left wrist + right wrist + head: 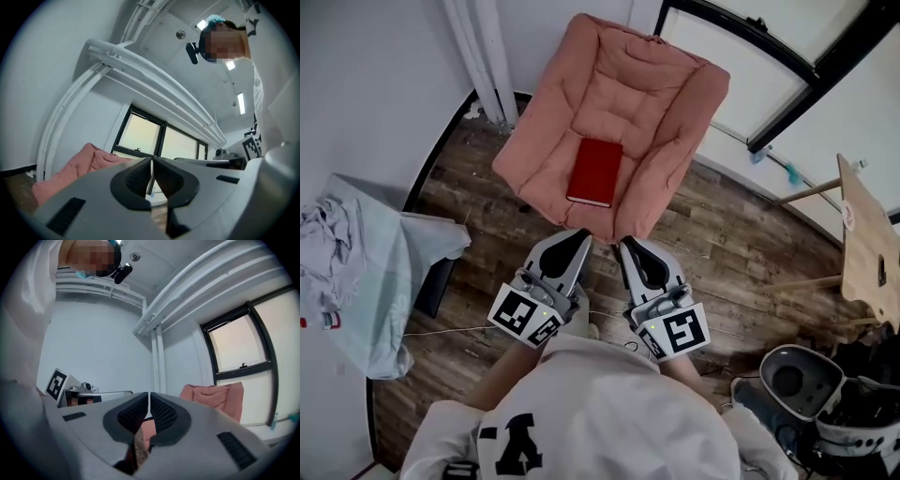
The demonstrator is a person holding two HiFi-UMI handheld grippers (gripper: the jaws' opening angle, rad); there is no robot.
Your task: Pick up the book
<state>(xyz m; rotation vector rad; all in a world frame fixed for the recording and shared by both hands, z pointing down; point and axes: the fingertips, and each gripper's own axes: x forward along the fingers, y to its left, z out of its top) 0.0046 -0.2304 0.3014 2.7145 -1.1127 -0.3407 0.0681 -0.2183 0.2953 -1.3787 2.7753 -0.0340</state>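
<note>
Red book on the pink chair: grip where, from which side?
Likely the near short edge of the red book, approached from the front of the pink cushioned chair. It lies flat, that edge toward the front, and the soft padding should let a lower jaw press under.

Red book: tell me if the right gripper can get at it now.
Probably yes: the book lies uncovered on the pink chair, nothing between it and the right gripper, whose jaws are shut.
</note>
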